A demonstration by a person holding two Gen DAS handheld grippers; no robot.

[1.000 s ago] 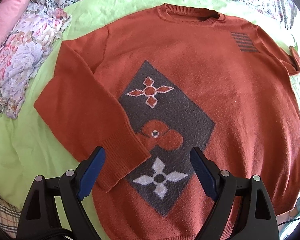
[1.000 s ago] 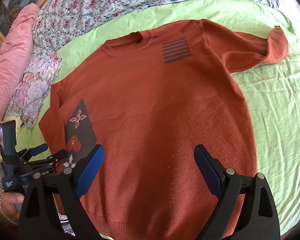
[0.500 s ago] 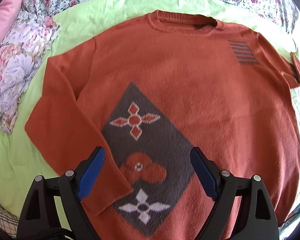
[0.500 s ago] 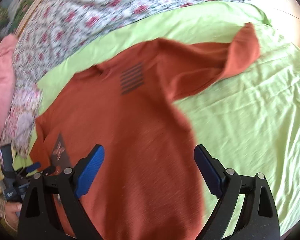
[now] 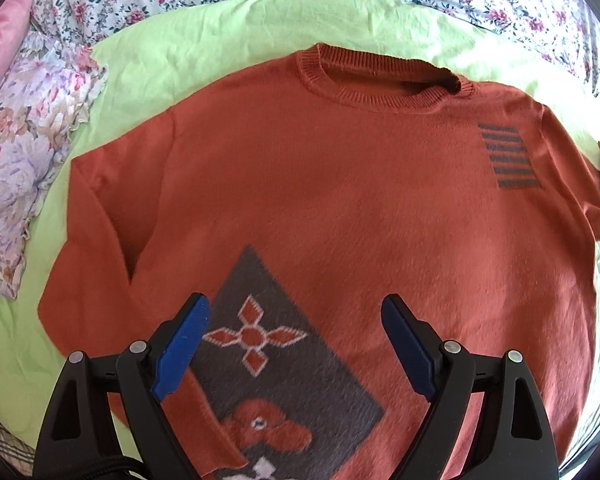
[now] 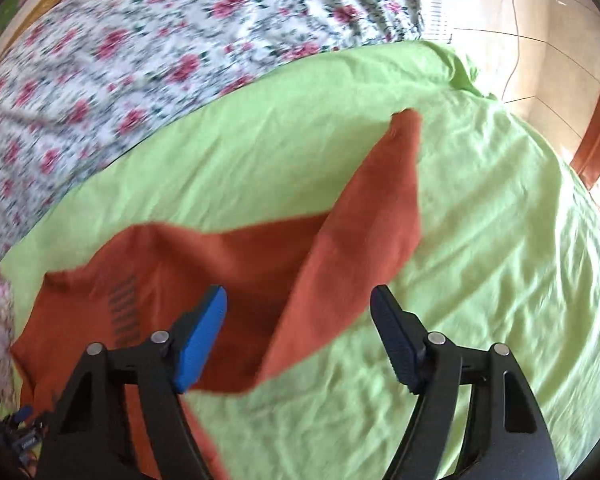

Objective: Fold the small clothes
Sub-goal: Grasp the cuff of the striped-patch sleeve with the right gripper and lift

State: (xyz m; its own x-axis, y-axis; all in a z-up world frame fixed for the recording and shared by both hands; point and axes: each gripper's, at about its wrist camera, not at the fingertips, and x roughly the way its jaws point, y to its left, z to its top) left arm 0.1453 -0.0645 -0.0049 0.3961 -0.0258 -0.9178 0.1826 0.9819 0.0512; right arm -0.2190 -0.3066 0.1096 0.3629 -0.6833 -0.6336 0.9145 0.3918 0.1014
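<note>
The fingers (image 5: 182,350) of the left gripper (image 5: 296,348) stand spread wide with nothing between them, hanging above the lower front of the sweater (image 5: 340,208). Between and just beyond these fingers shows the grey diamond patch (image 5: 276,364) with its orange and white flower shapes; the sleeve (image 5: 96,280) on the far side of the left finger lies folded in against the body. Ahead of the fingertips the ribbed collar (image 5: 380,92) points away, and a block of dark stripes (image 5: 508,158) sits out past the right finger, near the shoulder.

The fingers (image 6: 200,340) of the right gripper (image 6: 300,332) are also apart and hold nothing; its jaws have just been closing a little, with no cloth pinched between them. Just ahead of these fingers the sweater's other sleeve (image 6: 364,216) stretches away across the bed, its cuff at the far end, and the sleeve's near edge passes between the fingertips without the pads touching it as far as the blurred picture shows. The striped block (image 6: 122,312) lies beyond the left finger here.

The sweater lies front up on a lime green sheet (image 6: 500,240), which spreads wrinkled out past the right finger. Beyond that is a flowered bedspread (image 6: 140,48); a pale flowered cloth (image 5: 24,168) sits well off to the left of the left gripper.
</note>
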